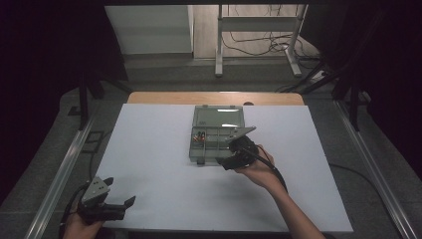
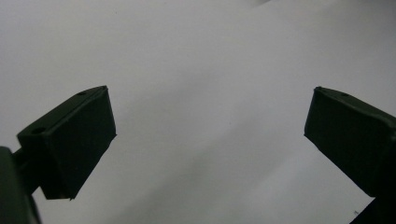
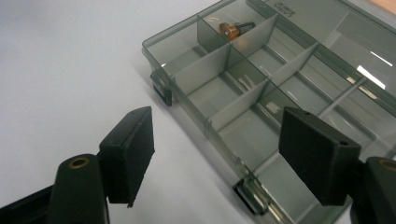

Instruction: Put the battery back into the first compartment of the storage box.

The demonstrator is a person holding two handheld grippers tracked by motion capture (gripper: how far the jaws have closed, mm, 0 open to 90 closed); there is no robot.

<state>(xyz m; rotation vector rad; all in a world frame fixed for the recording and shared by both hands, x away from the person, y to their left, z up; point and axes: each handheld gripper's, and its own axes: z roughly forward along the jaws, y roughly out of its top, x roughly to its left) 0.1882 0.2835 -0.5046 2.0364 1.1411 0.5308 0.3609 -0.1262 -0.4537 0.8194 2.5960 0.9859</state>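
Observation:
A clear grey compartment box [image 1: 217,144] lies open mid-table, its lid [image 1: 219,117] flat behind it. A small battery [image 3: 236,29] lies in a far corner compartment, and small red and gold items [image 1: 200,135] sit at the box's left side. My right gripper [image 1: 230,159] is at the box's front right corner. It stands open [image 3: 217,126], one jaw over the white sheet and the other above the front compartments, with the box's front wall running between them untouched. My left gripper [image 1: 119,191] rests near the front left corner and is open [image 2: 210,112] over bare white surface.
The white sheet [image 1: 159,164] covers the table, and a wooden edge [image 1: 214,98] shows at the back. Two latches [image 3: 161,91] [image 3: 250,196] stick out from the box's front wall. A metal stand [image 1: 259,45] and cables lie on the floor beyond.

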